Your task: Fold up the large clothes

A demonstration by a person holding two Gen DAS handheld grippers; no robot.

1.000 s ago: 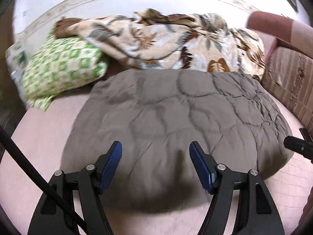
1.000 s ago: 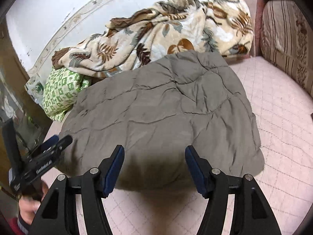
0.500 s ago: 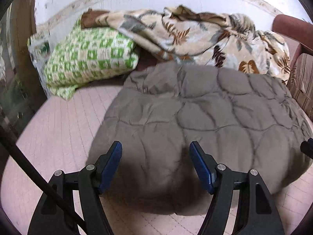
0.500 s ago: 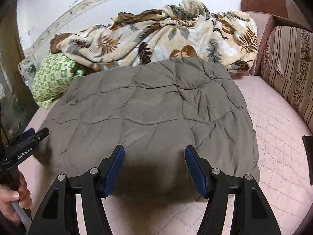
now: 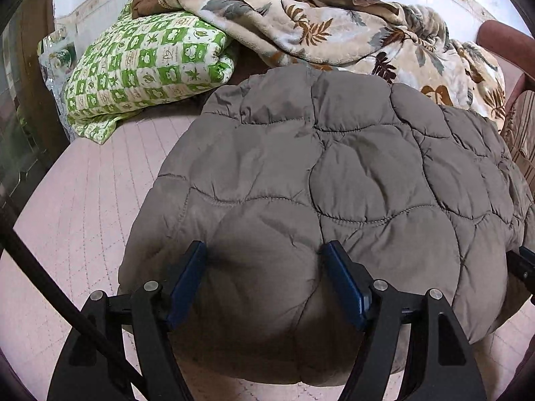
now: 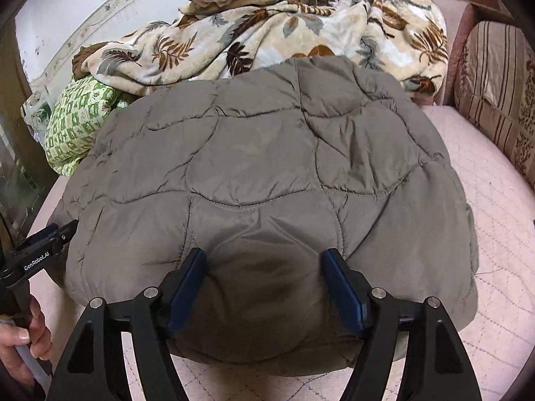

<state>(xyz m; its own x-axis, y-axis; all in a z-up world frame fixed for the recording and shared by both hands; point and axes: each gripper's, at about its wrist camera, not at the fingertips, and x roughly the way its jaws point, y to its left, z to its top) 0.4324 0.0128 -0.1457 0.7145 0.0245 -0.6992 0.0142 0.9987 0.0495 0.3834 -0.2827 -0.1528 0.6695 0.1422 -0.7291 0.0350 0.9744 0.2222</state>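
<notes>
garment: grey quilted jacket (image 5: 334, 180) spread flat on pink bed (image 5: 77, 207), centre of both views.
left gripper (image 5: 264, 267): jaws apart, over near hem at 6 o'clock.
right gripper (image 6: 264, 267): jaws apart, over near hem, nothing clamped.
risk: slick puffy shell likely to slip from a shallow pinch; floral blanket (image 6: 267, 30) at 12 o'clock could catch a far fold.

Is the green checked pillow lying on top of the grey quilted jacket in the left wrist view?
No. The green checked pillow lies on the bed beyond the grey quilted jacket, off its far left corner.
</notes>
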